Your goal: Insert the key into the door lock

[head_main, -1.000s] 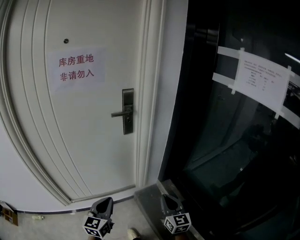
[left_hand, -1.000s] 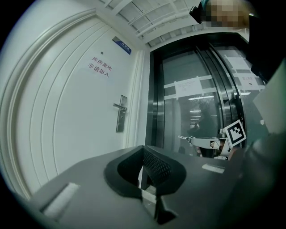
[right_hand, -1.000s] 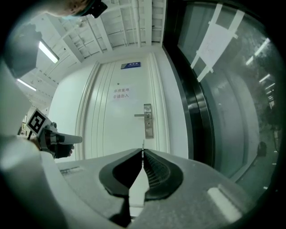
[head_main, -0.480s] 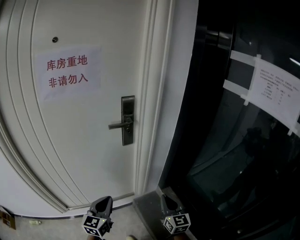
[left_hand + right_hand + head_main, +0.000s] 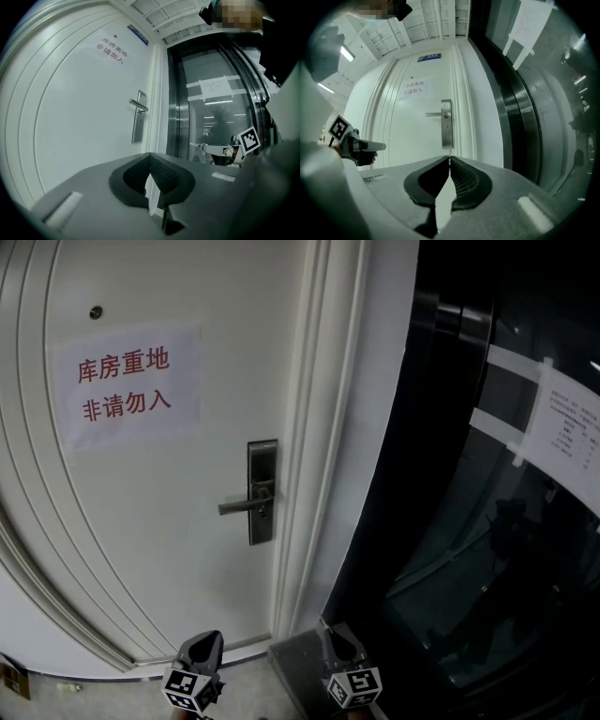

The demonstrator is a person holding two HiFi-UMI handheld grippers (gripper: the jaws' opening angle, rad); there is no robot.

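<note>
The white door [image 5: 169, 549] carries a steel lock plate [image 5: 262, 491] with a lever handle [image 5: 242, 506] pointing left. The plate also shows in the left gripper view [image 5: 138, 123] and straight ahead in the right gripper view [image 5: 446, 123]. My right gripper [image 5: 339, 641] is shut on a small key [image 5: 198, 146]; its thin tip [image 5: 449, 156] sticks out past the jaws toward the plate, still well short of the door. My left gripper [image 5: 204, 645] is shut and holds nothing; it hovers level beside the right one [image 5: 370, 146].
A paper sign with red characters [image 5: 127, 385] hangs on the door below a peephole [image 5: 95, 312]. Right of the white door frame [image 5: 319, 427] stands dark glass [image 5: 469, 549] with a taped paper notice [image 5: 567, 432]. Small litter lies on the floor at bottom left [image 5: 11, 679].
The door, sign and lock plate have grown larger and slid lower in the head view as both grippers came closer to the door. Both stay shut.
</note>
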